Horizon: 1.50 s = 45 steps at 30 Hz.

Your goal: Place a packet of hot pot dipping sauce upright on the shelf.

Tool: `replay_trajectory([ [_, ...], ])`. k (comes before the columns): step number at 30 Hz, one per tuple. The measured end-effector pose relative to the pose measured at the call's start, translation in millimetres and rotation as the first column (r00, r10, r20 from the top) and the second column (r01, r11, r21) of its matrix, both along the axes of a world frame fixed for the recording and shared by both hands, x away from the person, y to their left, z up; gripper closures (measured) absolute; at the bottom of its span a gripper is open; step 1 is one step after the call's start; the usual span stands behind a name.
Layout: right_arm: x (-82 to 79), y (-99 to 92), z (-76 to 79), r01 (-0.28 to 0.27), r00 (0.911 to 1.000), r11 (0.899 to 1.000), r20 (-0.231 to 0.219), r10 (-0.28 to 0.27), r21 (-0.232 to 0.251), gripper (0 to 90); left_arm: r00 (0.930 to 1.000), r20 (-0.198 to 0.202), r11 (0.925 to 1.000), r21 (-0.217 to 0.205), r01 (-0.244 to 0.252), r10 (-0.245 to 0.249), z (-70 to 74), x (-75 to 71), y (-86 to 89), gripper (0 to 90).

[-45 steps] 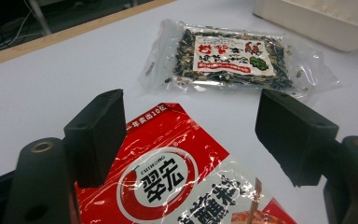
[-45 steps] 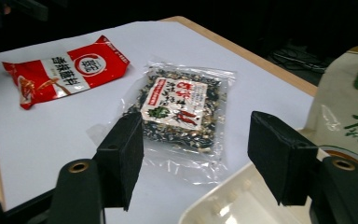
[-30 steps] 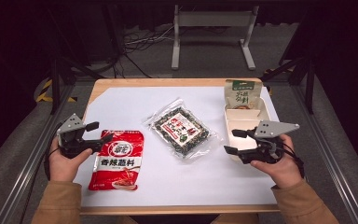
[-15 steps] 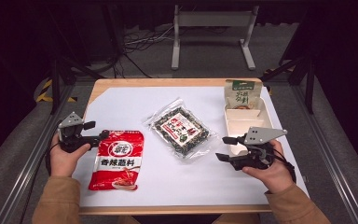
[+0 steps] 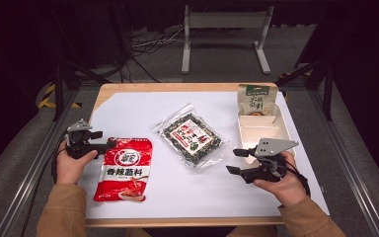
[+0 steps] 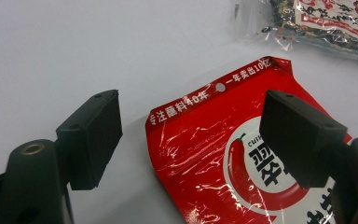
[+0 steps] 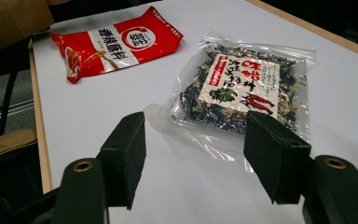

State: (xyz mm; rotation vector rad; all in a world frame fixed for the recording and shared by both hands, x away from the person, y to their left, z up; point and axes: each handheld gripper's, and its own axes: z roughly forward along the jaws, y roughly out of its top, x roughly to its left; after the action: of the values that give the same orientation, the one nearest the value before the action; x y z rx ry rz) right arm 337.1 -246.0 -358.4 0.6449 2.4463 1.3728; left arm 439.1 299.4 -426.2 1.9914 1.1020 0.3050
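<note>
A red snack bag (image 5: 125,168) lies flat at the table's near left. My left gripper (image 5: 109,144) is open, level with the bag's top left corner. In the left gripper view the red bag (image 6: 214,154) has that corner between the spread jaws of my left gripper (image 6: 191,135), untouched by the pads. A clear bag of dark dried mix (image 5: 192,139) lies mid-table. My right gripper (image 5: 233,161) is open, to the right of it. In the right gripper view the clear bag (image 7: 242,88) lies just beyond my right gripper (image 7: 196,154).
A white divided tray (image 5: 262,129) stands at the right, just behind my right hand. A green pouch (image 5: 255,98) leans at its far end. White paper (image 5: 138,108) covers the wooden tabletop. The red bag (image 7: 116,42) lies far left in the right gripper view.
My right gripper has come down from over the tray toward the near edge, ending beside the clear bag. My left gripper has sunk slightly at the red bag's top edge.
</note>
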Motion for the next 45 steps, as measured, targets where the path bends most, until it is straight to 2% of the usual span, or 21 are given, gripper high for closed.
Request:
replay_trajectory([
  [4,-1.0,0.2,-1.7,0.0,1.0,1.0,-0.004,0.0,-0.005,39.1,0.9986,-0.052,0.9999,0.011,0.009,-0.009,-7.7,4.9,-0.9,21.7],
  [8,-1.1,0.4,-4.1,-0.002,0.9999,1.0,-0.01,0.002,-0.008,38.9,0.9968,-0.079,0.9997,0.018,0.015,-0.014,-13.1,8.5,-2.2,21.8],
  [15,-1.8,0.4,-7.1,-0.008,0.9998,1.0,-0.016,0.007,-0.009,39.1,0.9948,-0.098,0.9995,0.007,0.03,-0.03,-18.3,13.3,-5.1,21.7],
  [18,-2.8,0.3,-7.8,-0.007,0.9998,1.0,-0.018,0.007,-0.01,39.1,0.9943,-0.1,0.9992,-0.012,0.037,-0.038,-20.5,15.7,-5.9,22.0],
  [20,-3.4,-0.5,-8.6,-0.007,0.9998,1.0,-0.019,0.007,-0.009,39.1,0.9934,-0.105,0.9987,-0.024,0.045,-0.047,-21.5,16.4,-7.2,23.9],
  [24,-4.2,-2.2,-10.5,-0.005,0.9998,1.0,-0.021,0.005,-0.008,39.7,0.991,-0.113,0.9975,-0.012,0.07,-0.071,-25.3,18.8,-10.0,29.2],
  [26,-4.9,-2.5,-10.8,-0.008,0.9997,1.0,-0.022,0.007,-0.007,39.8,0.9913,-0.11,0.9974,-0.006,0.072,-0.072,-25.9,18.9,-9.8,32.9],
  [29,-5.5,-2.7,-11.3,-0.01,0.9998,1.0,-0.02,0.009,-0.007,39.9,0.9931,-0.101,0.9981,0.009,0.061,-0.06,-25.7,17.4,-9.5,44.8],
  [31,-5.0,-2.5,-12.1,-0.01,0.9998,1.0,-0.016,0.009,-0.012,39.9,0.9971,-0.065,0.9972,0.061,0.044,-0.041,-26.0,14.9,-11.8,55.1],
  [33,-4.6,-2.0,-12.7,-0.008,0.9999,1.0,-0.01,0.008,-0.022,39.9,0.9979,-0.049,0.9941,0.098,0.047,-0.042,-25.3,13.2,-15.2,58.0],
  [35,-4.4,-1.4,-13.4,-0.012,0.9999,1.0,-0.011,0.012,-0.024,39.8,0.9984,-0.036,0.9904,0.129,0.048,-0.044,-24.5,11.7,-17.6,68.0],
  [39,-4.5,-1.3,-13.4,-0.011,0.9999,1.0,-0.002,0.011,-0.025,39.8,0.998,-0.03,0.9885,0.139,0.06,-0.057,-24.8,10.0,-18.8,82.1],
  [40,-4.7,-1.4,-13.4,-0.012,0.9999,1.0,0.0,0.012,-0.025,39.8,0.9979,-0.032,0.9887,0.137,0.06,-0.056,-24.6,9.6,-18.7,88.0],
  [45,-4.4,-2.3,-13.4,-0.009,1.0,1.0,0.002,0.009,-0.022,40.0,0.9986,-0.016,0.988,0.145,0.053,-0.051,-21.1,7.6,-19.6,89.4],
])
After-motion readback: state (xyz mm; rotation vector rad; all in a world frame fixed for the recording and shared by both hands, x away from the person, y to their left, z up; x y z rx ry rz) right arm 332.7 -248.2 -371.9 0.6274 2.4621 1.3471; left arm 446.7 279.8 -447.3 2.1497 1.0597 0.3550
